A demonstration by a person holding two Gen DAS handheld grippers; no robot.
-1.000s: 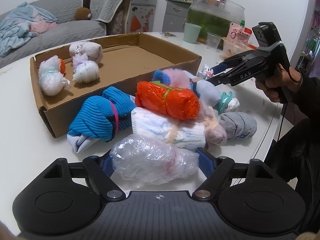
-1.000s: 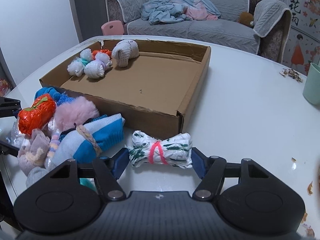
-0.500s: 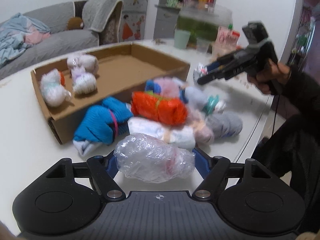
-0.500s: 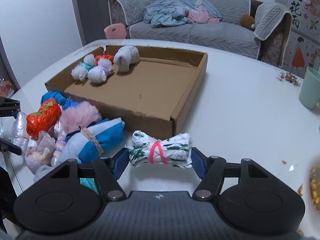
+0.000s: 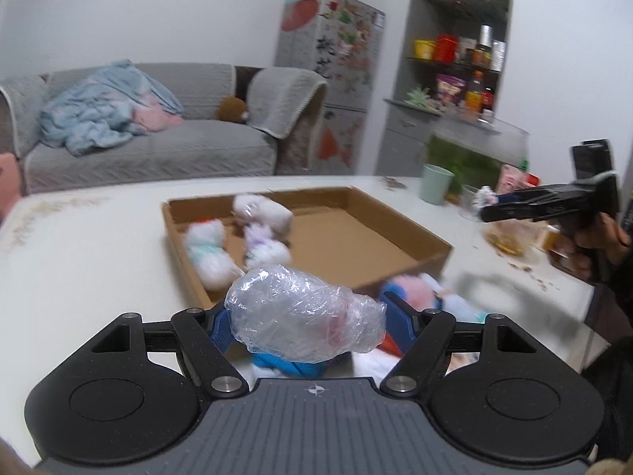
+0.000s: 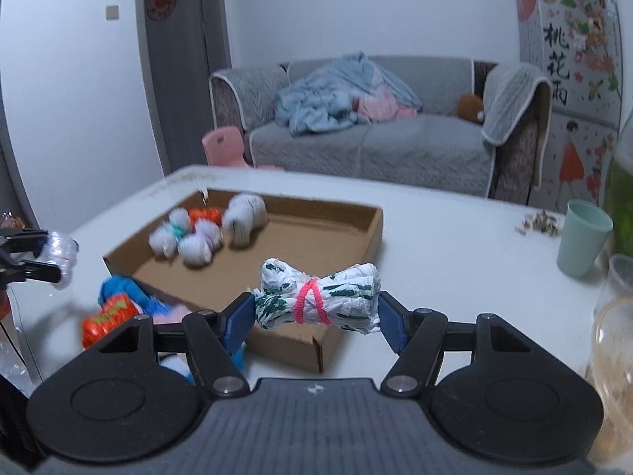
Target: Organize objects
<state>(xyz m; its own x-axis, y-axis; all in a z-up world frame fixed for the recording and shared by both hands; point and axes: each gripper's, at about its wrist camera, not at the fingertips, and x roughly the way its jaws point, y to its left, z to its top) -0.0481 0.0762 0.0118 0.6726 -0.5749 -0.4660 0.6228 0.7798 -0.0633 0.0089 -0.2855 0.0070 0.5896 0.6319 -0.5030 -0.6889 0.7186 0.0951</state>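
Observation:
My left gripper is shut on a clear plastic-wrapped bundle, held in the air above the pile of rolled bundles at the near edge of the cardboard box. My right gripper is shut on a white-and-green bundle tied with a pink band, raised over the box's near corner. Several white and pastel bundles lie in the box's left part. In the right wrist view the left gripper shows at the left edge with its clear bundle.
A white table carries the box. A mint cup, a clear glass and a plastic container stand at the right. An orange bundle and a blue one lie beside the box. A grey sofa is behind.
Both grippers have risen off the table with their bundles and now tilt less steeply down. The pile of bundles has dropped low in both views.

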